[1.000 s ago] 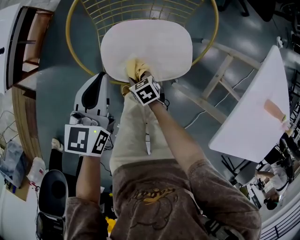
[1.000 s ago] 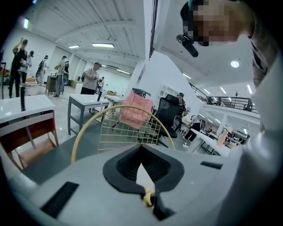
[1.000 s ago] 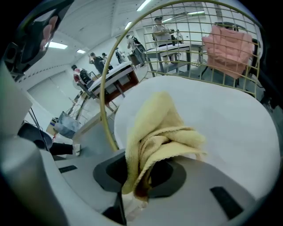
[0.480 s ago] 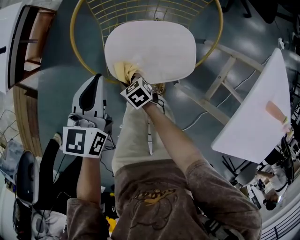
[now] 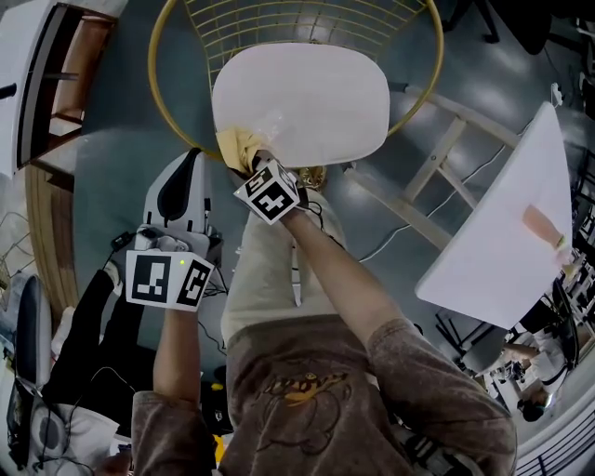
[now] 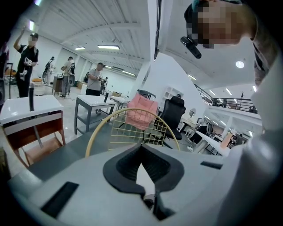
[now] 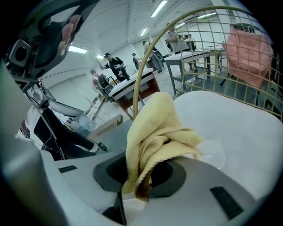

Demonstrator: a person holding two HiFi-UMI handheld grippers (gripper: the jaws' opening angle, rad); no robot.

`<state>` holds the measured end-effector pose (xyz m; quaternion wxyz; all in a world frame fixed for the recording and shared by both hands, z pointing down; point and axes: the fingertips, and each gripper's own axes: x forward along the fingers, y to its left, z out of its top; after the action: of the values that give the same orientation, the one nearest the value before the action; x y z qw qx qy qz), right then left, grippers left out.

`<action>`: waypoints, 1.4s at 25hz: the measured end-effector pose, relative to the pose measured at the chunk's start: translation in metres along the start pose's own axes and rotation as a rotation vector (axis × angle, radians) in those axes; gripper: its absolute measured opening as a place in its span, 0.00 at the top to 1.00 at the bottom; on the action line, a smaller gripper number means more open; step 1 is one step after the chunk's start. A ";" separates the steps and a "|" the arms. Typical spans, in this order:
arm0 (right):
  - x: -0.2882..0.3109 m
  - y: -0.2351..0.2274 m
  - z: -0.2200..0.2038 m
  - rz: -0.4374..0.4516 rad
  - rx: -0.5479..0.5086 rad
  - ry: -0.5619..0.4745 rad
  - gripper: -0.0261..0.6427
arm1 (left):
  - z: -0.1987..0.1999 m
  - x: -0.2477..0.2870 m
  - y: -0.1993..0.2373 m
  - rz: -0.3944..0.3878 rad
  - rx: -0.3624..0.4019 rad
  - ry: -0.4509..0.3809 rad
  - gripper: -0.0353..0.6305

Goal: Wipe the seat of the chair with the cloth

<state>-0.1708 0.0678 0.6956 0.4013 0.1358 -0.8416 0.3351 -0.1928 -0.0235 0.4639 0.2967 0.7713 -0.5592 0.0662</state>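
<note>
Cloth point(image 7: 154, 137) in my right gripper point(image 7: 143, 187): yellow terry, nubbly pile, stitched hem. Seat point(image 7: 239, 132): white, smooth, matt. Chair back point(image 5: 288, 20): thin wire grid and hoop, gold-coloured metal, slight sheen. Gripper shells: grey matt plastic. Jaw pads black, ribbed on my left gripper point(image 6: 141, 172). Floor point(image 5: 112, 186): dark, glossy.

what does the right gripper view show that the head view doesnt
Only the right gripper view: the yellow cloth seen close up, pinched between the jaws of the right gripper, a pink fabric hanging behind the chair back, and the ceiling lights. Only the head view: the left gripper held off to the seat's side, and a white table to the right. Both: the white seat, the gold wire backrest, and the cloth at the seat's near edge.
</note>
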 end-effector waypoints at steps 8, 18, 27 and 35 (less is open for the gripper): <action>-0.068 -0.012 0.028 -0.059 -0.019 -0.097 0.80 | 0.023 -0.014 -0.019 0.016 0.010 -0.011 0.94; -0.206 -0.022 0.076 -0.166 -0.032 -0.228 0.80 | 0.091 -0.036 -0.079 -0.030 0.043 -0.057 0.94; -0.328 0.000 0.139 -0.220 -0.088 -0.423 0.80 | 0.150 -0.066 -0.141 -0.093 0.112 -0.105 0.94; -0.417 0.026 0.169 -0.222 -0.117 -0.572 0.80 | 0.185 -0.093 -0.171 -0.104 0.172 -0.157 0.94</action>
<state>-0.0148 -0.0429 0.2872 0.1895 0.2924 -0.9182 0.1885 -0.1147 -0.0115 0.2068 0.1878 0.8245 -0.5324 0.0376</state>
